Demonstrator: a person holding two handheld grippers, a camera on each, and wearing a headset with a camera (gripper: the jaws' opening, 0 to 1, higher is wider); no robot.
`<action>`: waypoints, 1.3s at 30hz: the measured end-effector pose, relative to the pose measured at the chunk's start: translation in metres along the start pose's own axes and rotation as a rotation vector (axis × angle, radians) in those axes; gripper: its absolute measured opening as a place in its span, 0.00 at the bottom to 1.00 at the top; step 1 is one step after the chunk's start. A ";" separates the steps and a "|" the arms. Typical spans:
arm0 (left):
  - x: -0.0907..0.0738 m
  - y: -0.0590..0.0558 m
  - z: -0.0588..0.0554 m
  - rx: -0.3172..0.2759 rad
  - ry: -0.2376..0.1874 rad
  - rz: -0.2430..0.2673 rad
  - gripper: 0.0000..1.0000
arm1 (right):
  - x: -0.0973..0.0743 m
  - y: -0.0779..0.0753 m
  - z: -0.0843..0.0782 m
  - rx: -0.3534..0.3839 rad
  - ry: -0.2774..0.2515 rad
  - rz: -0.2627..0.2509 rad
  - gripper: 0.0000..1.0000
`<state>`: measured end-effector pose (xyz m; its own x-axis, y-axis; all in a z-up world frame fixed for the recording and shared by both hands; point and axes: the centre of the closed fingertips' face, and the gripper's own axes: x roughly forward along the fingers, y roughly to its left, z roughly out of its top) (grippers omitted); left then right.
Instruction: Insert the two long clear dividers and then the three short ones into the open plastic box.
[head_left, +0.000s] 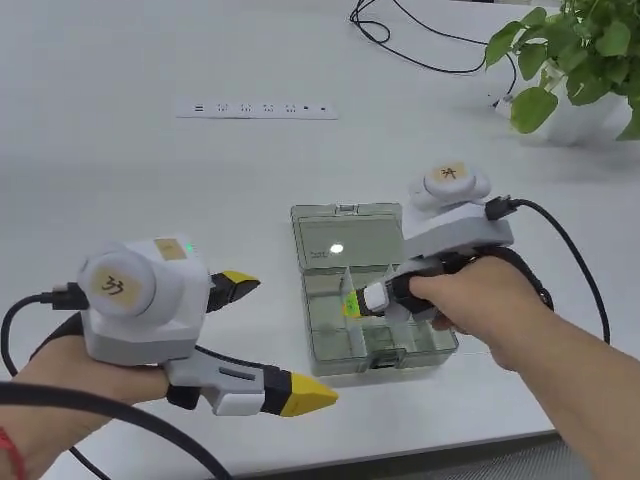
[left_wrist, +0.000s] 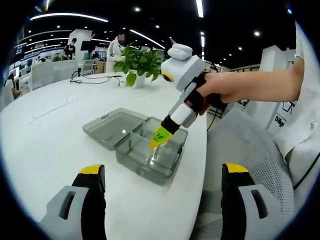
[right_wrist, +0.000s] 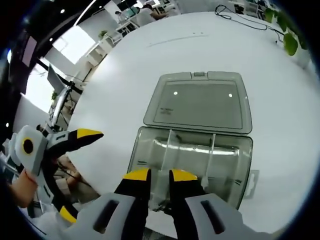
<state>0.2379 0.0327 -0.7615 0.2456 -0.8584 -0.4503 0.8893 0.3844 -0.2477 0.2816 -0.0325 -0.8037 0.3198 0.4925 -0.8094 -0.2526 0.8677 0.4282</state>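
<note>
Clear plastic is hard to read, yet a divider (left_wrist: 151, 159) seems to be pinched between the nearly closed jaws of the right gripper (right_wrist: 155, 175), over the open box (head_left: 330, 352) at the centre of the head view. It is best kept upright, matched to facing wall slots, then pressed straight down. The box's long axis is laid left to right, its lid (head_left: 345, 235) toward the top; two seated dividers (right_wrist: 168, 145) are run across it. The left gripper (head_left: 280, 339) is held lower left, jaws spread, empty.
</note>
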 end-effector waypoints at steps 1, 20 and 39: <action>0.000 0.000 0.000 -0.001 0.001 0.002 0.99 | -0.002 0.001 0.001 0.016 -0.009 0.012 0.16; 0.000 -0.005 0.010 -0.048 -0.011 0.066 0.98 | -0.074 -0.010 0.043 -0.113 -0.201 0.164 0.33; 0.005 -0.015 0.020 -0.073 -0.020 0.120 0.99 | -0.115 -0.061 0.004 -0.652 -0.050 0.232 0.56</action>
<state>0.2336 0.0159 -0.7425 0.3571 -0.8110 -0.4633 0.8228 0.5079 -0.2549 0.2639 -0.1419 -0.7352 0.2293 0.6766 -0.6998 -0.8117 0.5297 0.2462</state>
